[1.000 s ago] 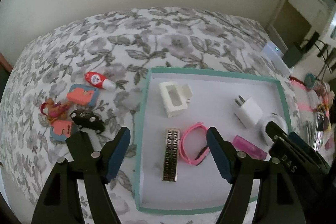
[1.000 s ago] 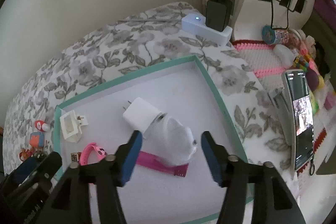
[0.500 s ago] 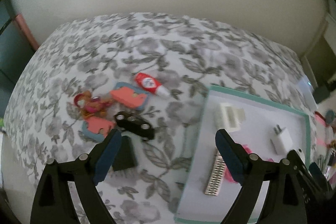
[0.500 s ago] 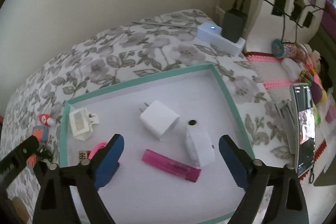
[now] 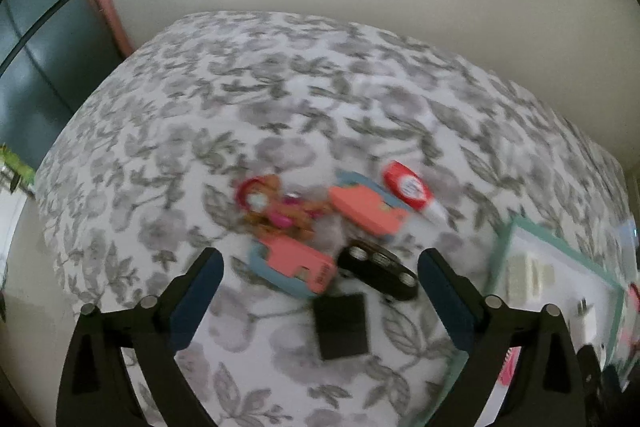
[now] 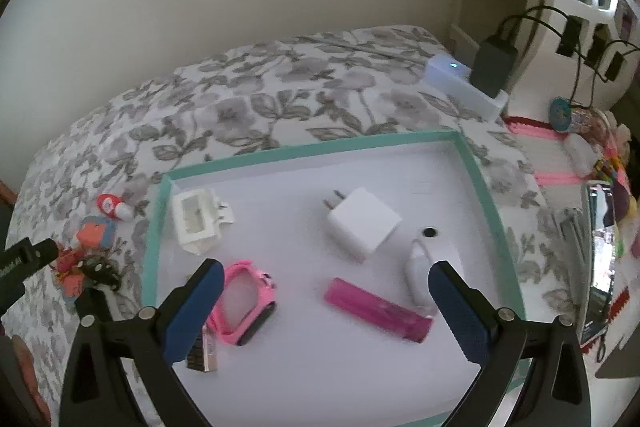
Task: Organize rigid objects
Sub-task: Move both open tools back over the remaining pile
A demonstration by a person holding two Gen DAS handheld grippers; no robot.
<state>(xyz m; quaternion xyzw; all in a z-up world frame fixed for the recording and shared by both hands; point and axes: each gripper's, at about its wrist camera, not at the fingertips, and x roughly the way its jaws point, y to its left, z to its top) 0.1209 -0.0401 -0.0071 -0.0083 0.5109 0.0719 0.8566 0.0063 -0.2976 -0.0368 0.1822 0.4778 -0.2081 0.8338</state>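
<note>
My left gripper (image 5: 320,291) is open and empty above loose items on the floral bedspread: a black square block (image 5: 341,325), a black oval piece (image 5: 378,270), two coral-and-blue puzzle pieces (image 5: 298,267), a red-and-white tube (image 5: 410,189) and a small red toy (image 5: 272,207). My right gripper (image 6: 324,307) is open and empty over the teal-rimmed white tray (image 6: 158,223). In the tray lie a white charger (image 6: 362,223), a pink lighter (image 6: 378,311), a pink watch (image 6: 244,301), a white clip box (image 6: 196,221), a white rounded device (image 6: 416,277) and a small chequered bar (image 6: 202,351).
The tray's left rim (image 5: 496,259) shows at the right of the left wrist view. A white power strip with black adapters (image 6: 464,79) sits behind the tray. A phone (image 6: 600,259) and colourful clutter (image 6: 592,147) lie to the right. A wall runs behind the bed.
My left gripper swung left from over the tray to above the loose items on the bedspread. My right gripper opened wide, let go of the white rounded device and drew back.
</note>
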